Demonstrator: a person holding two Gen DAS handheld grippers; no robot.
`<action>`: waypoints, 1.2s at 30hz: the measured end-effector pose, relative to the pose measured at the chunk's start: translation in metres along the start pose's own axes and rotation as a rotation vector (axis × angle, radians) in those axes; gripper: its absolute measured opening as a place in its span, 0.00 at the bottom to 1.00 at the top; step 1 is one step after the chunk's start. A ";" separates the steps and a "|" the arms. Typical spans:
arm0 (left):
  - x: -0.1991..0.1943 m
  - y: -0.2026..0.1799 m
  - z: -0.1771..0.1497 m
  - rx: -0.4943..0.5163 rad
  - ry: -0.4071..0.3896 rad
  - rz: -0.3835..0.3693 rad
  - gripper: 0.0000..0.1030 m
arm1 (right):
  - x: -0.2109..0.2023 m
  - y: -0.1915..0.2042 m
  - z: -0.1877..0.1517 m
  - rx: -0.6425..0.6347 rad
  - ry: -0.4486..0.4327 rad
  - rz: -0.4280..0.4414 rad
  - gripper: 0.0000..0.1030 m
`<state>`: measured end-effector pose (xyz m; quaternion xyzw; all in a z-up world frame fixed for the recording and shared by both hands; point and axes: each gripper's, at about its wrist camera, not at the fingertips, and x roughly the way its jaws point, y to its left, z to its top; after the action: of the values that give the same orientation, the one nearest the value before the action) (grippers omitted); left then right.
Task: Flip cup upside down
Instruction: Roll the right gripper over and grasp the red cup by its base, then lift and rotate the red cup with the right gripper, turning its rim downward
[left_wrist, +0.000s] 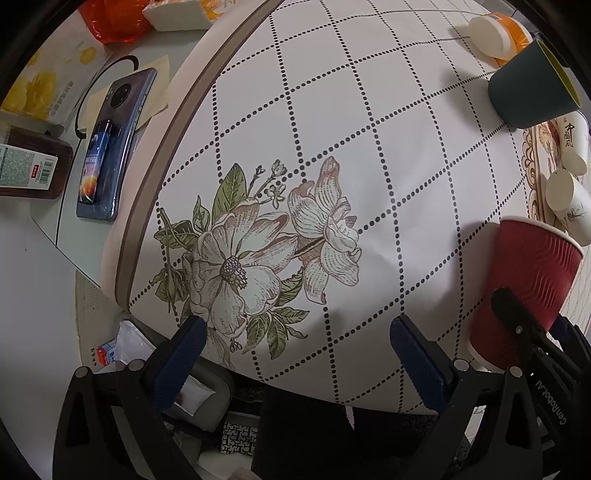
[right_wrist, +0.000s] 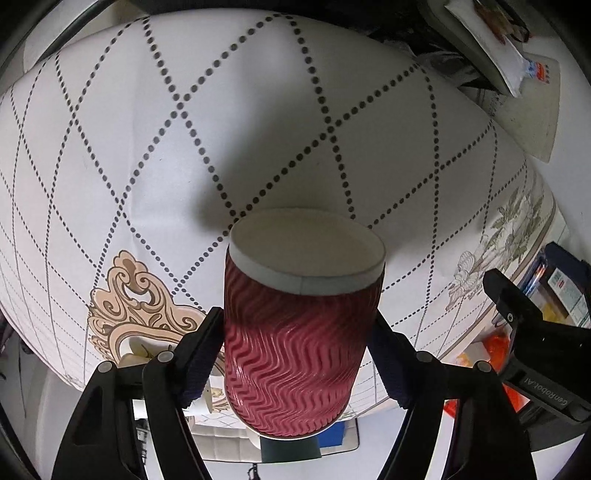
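Observation:
A red ribbed paper cup is held between the two fingers of my right gripper, above the white dotted tablecloth. Its white flat bottom faces away from the camera and its rim points toward the camera. The same cup shows at the right edge of the left wrist view, with the right gripper's black finger across it. My left gripper is open and empty over the near table edge, beside a printed flower.
A dark green cup, an orange-banded white cup and two small white cups stand or lie at the right side. A phone, boxes and an orange bag lie left of the table.

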<state>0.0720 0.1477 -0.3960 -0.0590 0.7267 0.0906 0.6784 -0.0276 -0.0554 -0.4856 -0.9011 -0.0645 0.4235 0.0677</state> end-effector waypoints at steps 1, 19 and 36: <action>0.000 -0.001 0.000 0.001 -0.001 0.001 0.99 | 0.001 -0.002 0.000 0.010 0.004 -0.005 0.75; -0.016 -0.006 0.015 0.026 -0.023 0.040 0.99 | -0.004 -0.056 -0.021 0.474 0.049 0.187 0.74; -0.029 -0.049 0.024 0.108 -0.037 0.051 0.99 | 0.036 -0.057 -0.097 1.405 0.093 0.819 0.74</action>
<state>0.1074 0.1035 -0.3716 -0.0021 0.7191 0.0694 0.6915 0.0664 0.0001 -0.4413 -0.6170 0.5538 0.3185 0.4596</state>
